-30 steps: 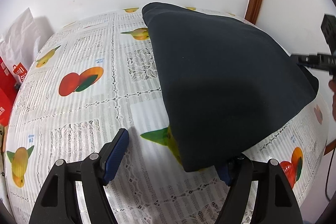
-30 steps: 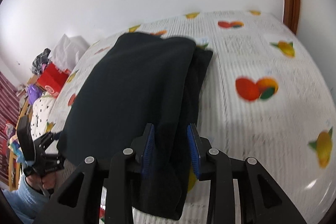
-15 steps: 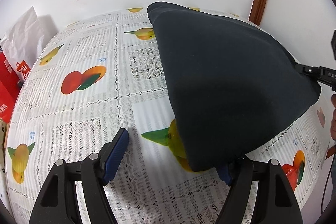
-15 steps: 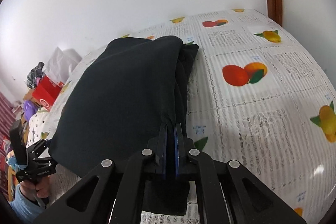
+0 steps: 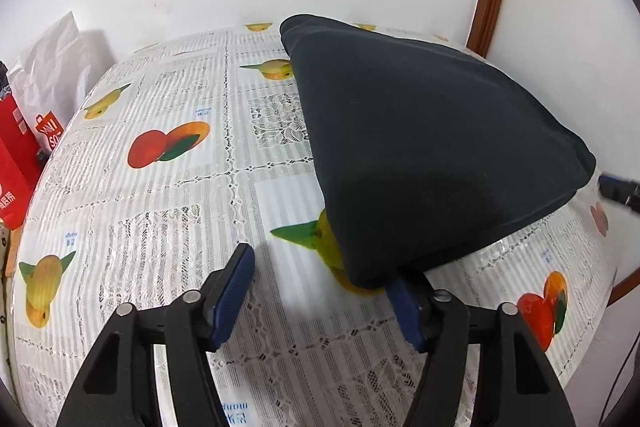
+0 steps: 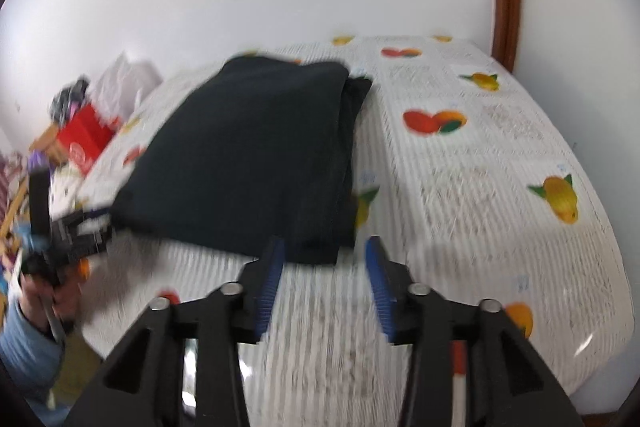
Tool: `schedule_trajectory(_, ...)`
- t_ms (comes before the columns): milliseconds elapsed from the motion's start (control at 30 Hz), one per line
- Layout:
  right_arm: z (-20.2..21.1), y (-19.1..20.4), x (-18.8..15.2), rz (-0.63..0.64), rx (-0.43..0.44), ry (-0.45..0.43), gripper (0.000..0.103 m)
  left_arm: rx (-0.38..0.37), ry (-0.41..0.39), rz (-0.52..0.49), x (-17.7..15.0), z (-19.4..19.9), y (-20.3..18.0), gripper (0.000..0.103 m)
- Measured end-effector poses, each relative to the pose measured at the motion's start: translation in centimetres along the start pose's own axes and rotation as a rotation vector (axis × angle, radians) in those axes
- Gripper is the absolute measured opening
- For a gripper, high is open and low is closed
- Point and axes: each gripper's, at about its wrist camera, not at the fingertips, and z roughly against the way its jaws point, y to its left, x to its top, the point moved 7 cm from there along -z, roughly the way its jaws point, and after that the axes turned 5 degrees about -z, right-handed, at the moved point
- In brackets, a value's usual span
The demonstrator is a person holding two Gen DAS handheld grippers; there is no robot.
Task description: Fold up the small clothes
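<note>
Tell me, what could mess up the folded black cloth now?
The left gripper is closing with a corner of the folded black garment draped on one finger; it might tug the fold open. The right gripper is opening beside the stacked edge and could brush the layers askew.

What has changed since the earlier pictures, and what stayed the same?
The right gripper let go of the dark folded garment, drew back, and its jaws are opening. The left gripper is closing, nothing pinched. The garment stays folded on the fruit-print tablecloth.
</note>
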Motion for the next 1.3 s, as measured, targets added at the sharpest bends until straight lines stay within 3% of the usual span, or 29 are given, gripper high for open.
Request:
schedule_trajectory(200,-3.5,-1.5,-1.0,-0.12,-0.045,-0.016,0.045,0.001,-0.008,0.0,1.1,0.0,-0.8,0.036)
schedule_trajectory(233,-4.4,-1.7,-0.9,-0.156,-0.043,-0.018,0.042,0.005,-0.006,-0.009,1.3,-0.1,-1.0,0.033)
schedule_trajectory(267,-4.9,-1.7,-0.7,-0.176,-0.026,-0.019,0.039,-0.002,-0.006,-0.016,1.4,-0.2,-1.2,0.023)
schedule_trajectory(300,-5.4,-1.6,-0.4,-0.189,-0.005,-0.022,0.025,-0.012,-0.009,-0.017,1.6,-0.2,-1.4,0.017)
schedule_trajectory(333,-5.5,-1.3,-0.1,-0.19,0.013,-0.025,0.011,-0.001,-0.011,-0.014,1.7,-0.3,-1.4,0.016)
schedule_trajectory(367,-5.7,-0.8,0.3,-0.182,0.038,-0.029,0.011,0.014,-0.015,-0.008,1.8,-0.3,-1.3,0.015)
schedule_trajectory(467,-6.8,-0.1,1.9,-0.135,-0.004,-0.052,0.011,0.032,-0.019,0.016,2.3,-0.7,-0.6,0.014)
schedule_trajectory(700,-10.8,1.5,5.9,-0.17,0.07,-0.029,0.011,0.118,0.006,0.067,3.7,-2.0,2.9,0.014)
schedule_trajectory(867,-10.7,2.2,5.6,-0.125,0.1,0.005,0.012,0.093,0.022,0.093,3.5,-2.4,4.1,0.018)
schedule_trajectory(933,-9.7,0.9,4.7,-0.108,0.033,0.007,0.013,0.083,0.011,0.067,3.3,-2.3,3.8,0.019)
schedule_trajectory(1033,-7.8,-0.9,5.0,-0.095,-0.015,-0.032,0.018,0.037,0.018,0.046,3.0,-2.3,3.3,0.031)
schedule_trajectory(1067,-7.0,-1.3,5.8,-0.103,-0.008,-0.044,0.018,0.029,0.016,0.048,3.1,-2.4,3.2,0.04)
schedule_trajectory(1100,-6.7,-1.6,6.4,-0.108,0.001,-0.049,0.027,0.034,0.015,0.052,3.3,-2.6,3.3,0.053)
schedule_trajectory(1133,-6.5,-1.6,7.4,-0.116,0.017,-0.056,0.039,0.05,0.013,0.06,3.4,-2.8,3.6,0.058)
schedule_trajectory(1300,-8.5,1.5,13.9,-0.042,0.067,-0.068,0.045,0.051,0.021,0.087,3.8,-3.4,4.5,0.059)
